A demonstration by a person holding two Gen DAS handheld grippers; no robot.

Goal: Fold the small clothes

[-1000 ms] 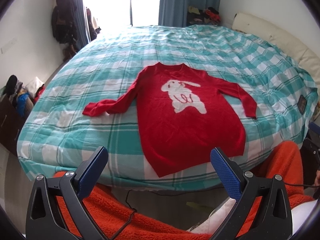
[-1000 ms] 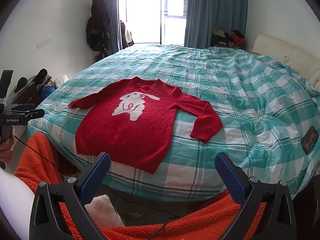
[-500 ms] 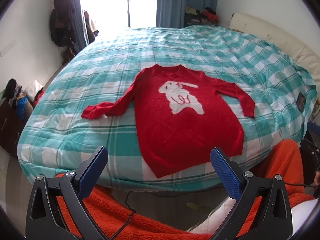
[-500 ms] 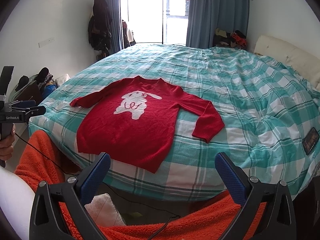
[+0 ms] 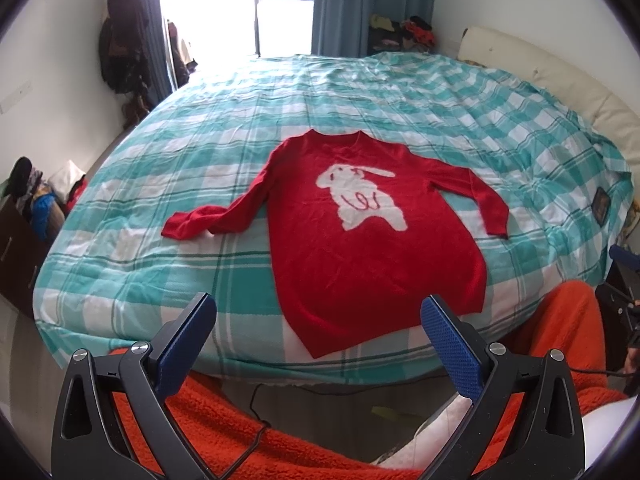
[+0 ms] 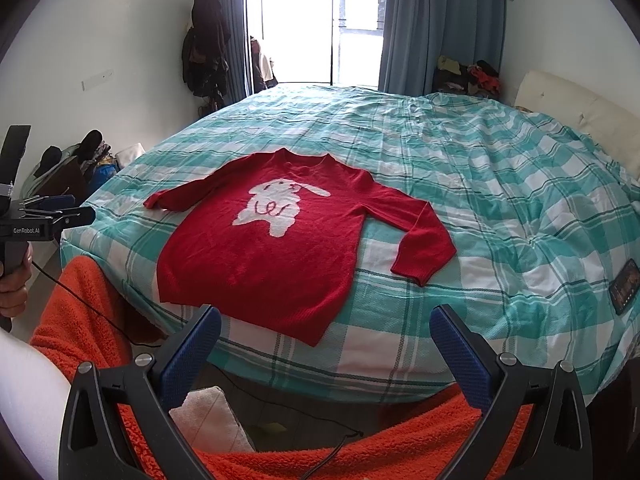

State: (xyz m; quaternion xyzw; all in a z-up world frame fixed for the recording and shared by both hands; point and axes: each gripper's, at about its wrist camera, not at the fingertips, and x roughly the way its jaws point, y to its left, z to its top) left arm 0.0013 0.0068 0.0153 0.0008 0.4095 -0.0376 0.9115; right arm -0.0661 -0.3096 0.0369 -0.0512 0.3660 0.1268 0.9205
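On the bed: checked teal-and-white cover (image 5: pixel 360 92) spread over the whole bed; all positions below are given relative to the red sweater.
Red sweater (image 5: pixel 372 248): lies flat, front up, on the cover near the bed's front edge; neckline points toward the window, hem toward the grippers; also seen in the right wrist view (image 6: pixel 264 256).
White rabbit motif (image 5: pixel 360 200): on the sweater's chest, facing up.
Sleeves: both laid out to the sides of the sweater body; the one on the picture's left bends outward with its cuff resting on the cover; the other angles down along the body.
Left gripper (image 5: pixel 318 338): held in front of the sweater's hem, off the bed, touching nothing; blue-padded fingers (image 5: pixel 186 338) spread wide, nothing between them.
Right gripper (image 6: pixel 324 350): held in front of the sweater's hem, clear of the fabric; fingers (image 6: pixel 456 354) spread wide, nothing between them.
Person's hand (image 6: pixel 14 284): at the far left of the right wrist view, well apart from the sweater, gripping the handle of the left gripper.
Orange fleece garment (image 5: pixel 224 428): below the sweater, in front of the bed's edge, behind both grippers.
Dark flat object (image 6: pixel 624 286): on the cover, well to the right of the sweater; too small to identify.
Blue curtains (image 6: pixel 436 24): beyond the sweater's neckline, beside the bright window.
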